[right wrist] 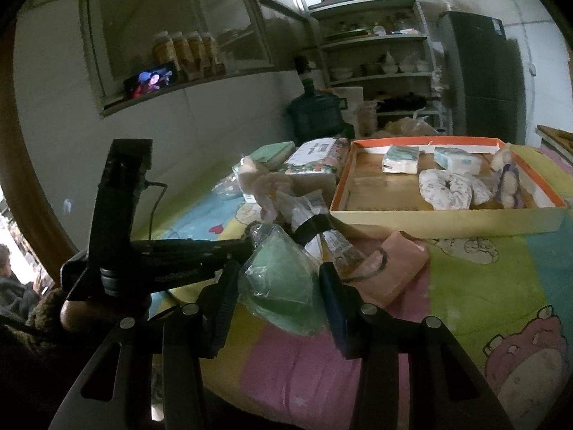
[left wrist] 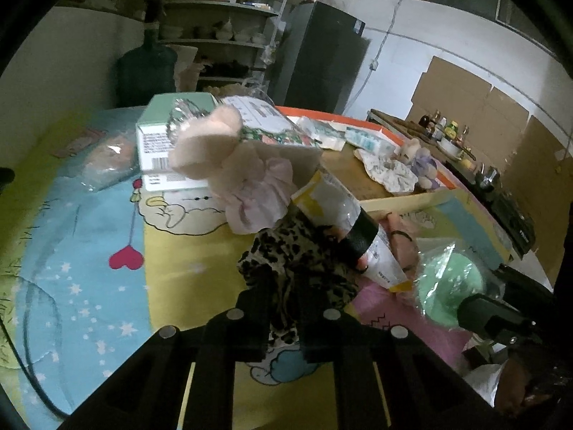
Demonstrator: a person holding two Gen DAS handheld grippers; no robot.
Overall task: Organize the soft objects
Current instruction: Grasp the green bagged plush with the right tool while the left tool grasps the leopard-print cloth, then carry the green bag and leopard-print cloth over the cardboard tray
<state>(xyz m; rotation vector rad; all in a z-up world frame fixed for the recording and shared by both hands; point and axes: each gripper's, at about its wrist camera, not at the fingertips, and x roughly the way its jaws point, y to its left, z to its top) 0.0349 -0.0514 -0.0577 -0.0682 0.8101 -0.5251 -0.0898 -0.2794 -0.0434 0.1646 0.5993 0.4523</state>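
Both grippers are matte black: the left gripper and right gripper show slotted linkage bars pinned with round silver screws. At nine o'clock in the right view, a thin black cable loops from the left unit.

I can't read a single word here. The white box beside the patterned pack carries a barcode and lines of print, all too blurred. The pack's white label and the yellow-and-white tube in front of it show print too, equally illegible to me.
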